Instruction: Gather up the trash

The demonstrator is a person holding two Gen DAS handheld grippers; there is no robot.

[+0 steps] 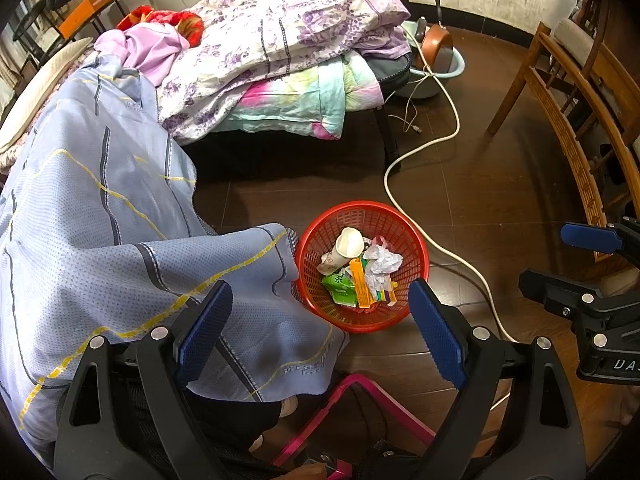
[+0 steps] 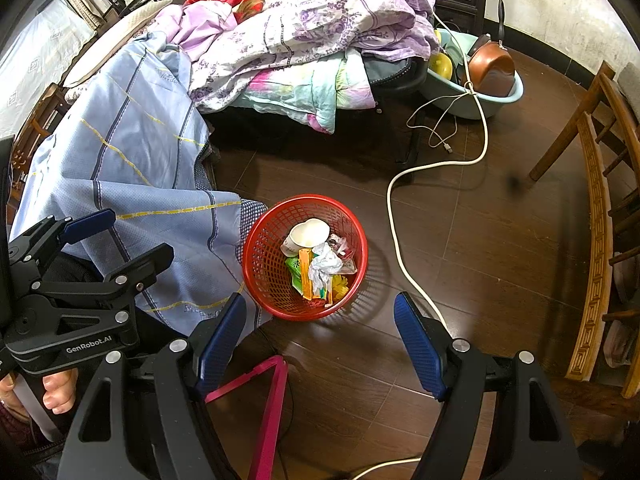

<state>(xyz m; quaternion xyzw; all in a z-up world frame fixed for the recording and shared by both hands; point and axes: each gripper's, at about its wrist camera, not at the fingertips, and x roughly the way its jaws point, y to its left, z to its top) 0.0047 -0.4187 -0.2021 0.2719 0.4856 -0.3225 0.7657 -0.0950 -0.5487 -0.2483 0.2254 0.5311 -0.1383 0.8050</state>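
- Already, the red basket (image 1: 362, 266) brims with wrappers (image 1: 362, 280); both claws, left claw (image 1: 320, 322) and right claw (image 2: 320, 332), hang released and empty.
- Lifting carelessly could spill the paper cup (image 1: 344, 250), or snag the white cable (image 1: 420, 216) on the floor.

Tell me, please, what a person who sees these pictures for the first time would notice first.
The eye goes first to the red basket on the dark floor, holding a white paper cup, crumpled plastic and colourful wrappers. Beside it hangs a pale blue bedsheet, with floral quilts piled behind. Both grippers, left and right, are open and empty above the floor.
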